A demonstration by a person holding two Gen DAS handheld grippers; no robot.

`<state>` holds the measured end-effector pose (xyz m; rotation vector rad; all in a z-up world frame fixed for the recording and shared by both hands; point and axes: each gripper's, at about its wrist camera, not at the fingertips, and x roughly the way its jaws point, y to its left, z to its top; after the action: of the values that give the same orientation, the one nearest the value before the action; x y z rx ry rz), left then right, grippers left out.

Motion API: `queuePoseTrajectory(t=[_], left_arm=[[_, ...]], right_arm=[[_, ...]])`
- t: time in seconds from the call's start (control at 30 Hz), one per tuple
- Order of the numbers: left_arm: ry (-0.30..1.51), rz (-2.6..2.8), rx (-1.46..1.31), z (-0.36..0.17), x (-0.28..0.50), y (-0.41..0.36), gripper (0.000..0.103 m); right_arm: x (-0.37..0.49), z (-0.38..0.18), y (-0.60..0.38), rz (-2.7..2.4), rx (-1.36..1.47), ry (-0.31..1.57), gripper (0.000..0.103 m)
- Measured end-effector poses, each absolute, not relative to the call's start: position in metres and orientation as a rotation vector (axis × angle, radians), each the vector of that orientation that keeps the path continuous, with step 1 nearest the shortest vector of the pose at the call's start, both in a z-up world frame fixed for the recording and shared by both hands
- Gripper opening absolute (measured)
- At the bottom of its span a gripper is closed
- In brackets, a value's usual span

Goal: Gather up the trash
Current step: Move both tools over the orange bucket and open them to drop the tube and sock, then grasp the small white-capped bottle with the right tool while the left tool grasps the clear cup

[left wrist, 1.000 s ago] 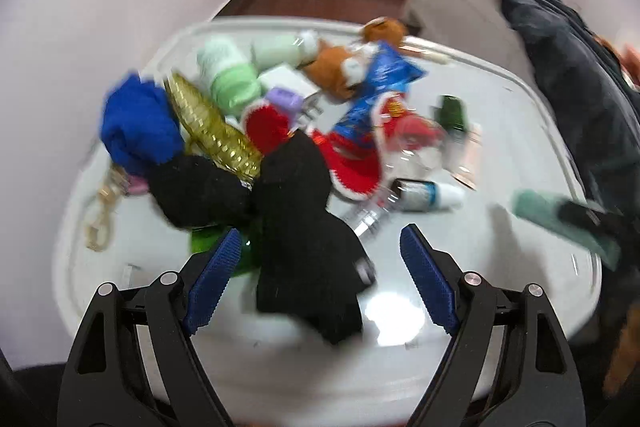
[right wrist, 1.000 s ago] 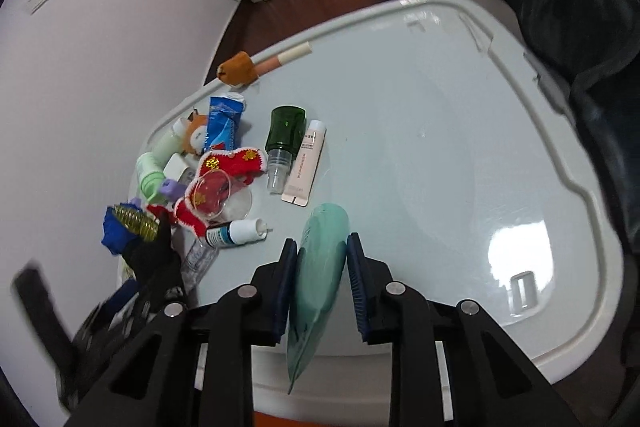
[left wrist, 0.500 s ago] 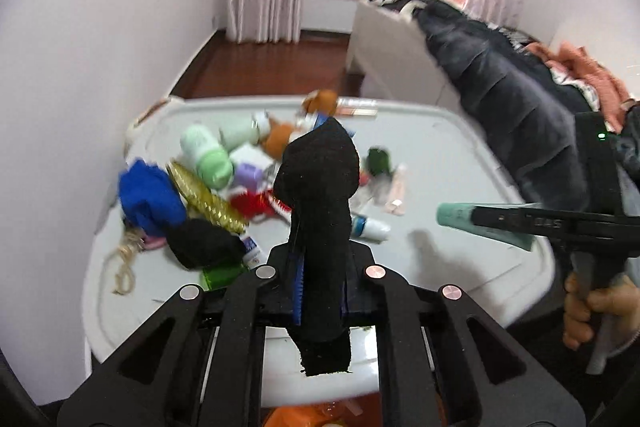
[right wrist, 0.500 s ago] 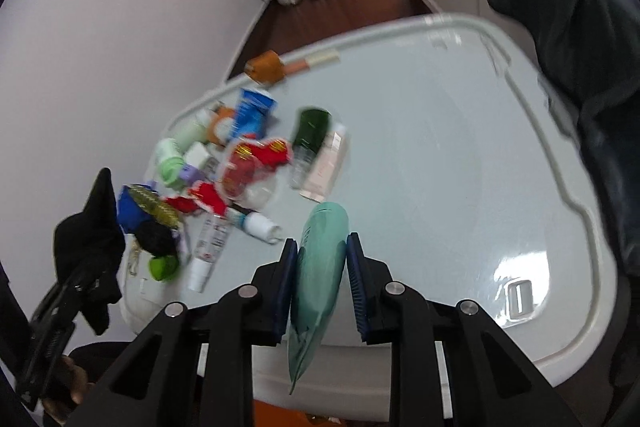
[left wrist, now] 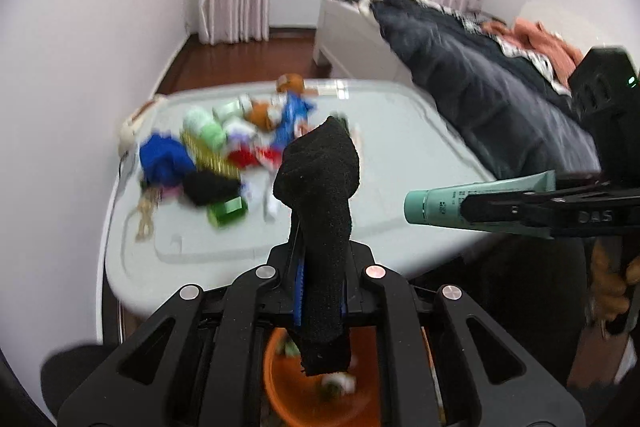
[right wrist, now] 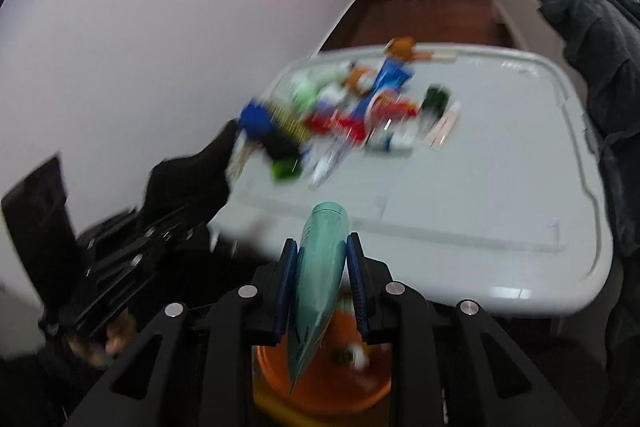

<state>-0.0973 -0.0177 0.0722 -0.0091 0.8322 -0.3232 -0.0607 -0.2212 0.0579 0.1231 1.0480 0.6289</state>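
The left hand-held gripper is clamping a black sock between its blue pads, the cloth standing up above the jaws and drooping below them, while the right hand-held gripper is pinching a mint-green tube narrowly around its body, cap end pointing forward. Both are hanging off the near edge of the table, over an orange bin on the floor that is already holding what seems to be a few bits of rubbish, though blur is making them hard to name. The remaining pile of clutter is lying well apart, at the table's far left side. The risk now is in the drop: the two grippers are crowding close over one small bin, so a release made while either load is hanging beyond the rim could be sending it to the floor, and the limp sock may be snagging on a pad instead of falling.
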Motion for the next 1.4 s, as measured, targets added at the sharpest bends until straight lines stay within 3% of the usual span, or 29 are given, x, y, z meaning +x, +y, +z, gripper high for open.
queuePoseTrajectory(t=[0.17, 0.2, 0.23, 0.27, 0.3, 0.47, 0.77, 1.0, 1.17, 1.33, 1.4], left_arm=[[0.956, -0.353, 0.027, 0.037, -0.119, -0.017, 0.012], [0.997, -0.361, 0.028, 0.026, -0.121, -0.017, 0.022], [1.037, -0.361, 0.031, 0.015, -0.124, -0.018, 0.048], [1.068, -0.345, 0.044, 0.004, -0.125, -0.019, 0.061], [1.083, -0.323, 0.055, -0.005, -0.126, -0.019, 0.073], [1.117, -0.317, 0.038, -0.012, -0.121, -0.014, 0.073], [1.036, -0.288, 0.001, 0.0, -0.095, -0.006, 0.079], [1.022, -0.259, -0.041, -0.002, -0.069, -0.002, 0.08], [1.012, -0.249, -0.042, -0.004, -0.057, 0.001, 0.08], [1.036, -0.227, -0.063, -0.012, -0.047, 0.006, 0.08], [1.045, -0.218, -0.074, -0.014, -0.045, 0.01, 0.08]], right_arm=[[-0.089, 0.026, -0.203, 0.659, 0.02, 1.154, 0.027], [-0.091, 0.016, -0.198, 0.652, -0.015, 1.172, 0.037], [-0.092, 0.003, -0.193, 0.644, -0.058, 1.196, 0.052], [-0.092, -0.006, -0.188, 0.64, -0.082, 1.205, 0.081], [-0.093, -0.014, -0.185, 0.636, -0.1, 1.207, 0.084], [-0.079, -0.034, -0.188, 0.632, -0.082, 1.237, 0.078], [0.009, 0.015, -0.19, 0.598, -0.145, 1.013, 0.078], [0.109, -0.023, -0.159, 0.68, -0.409, 1.009, 0.065], [0.15, -0.06, -0.138, 0.731, -0.507, 1.066, 0.062], [0.168, -0.076, -0.122, 0.776, -0.491, 1.14, 0.049], [0.163, -0.076, -0.121, 0.767, -0.48, 1.152, 0.028]])
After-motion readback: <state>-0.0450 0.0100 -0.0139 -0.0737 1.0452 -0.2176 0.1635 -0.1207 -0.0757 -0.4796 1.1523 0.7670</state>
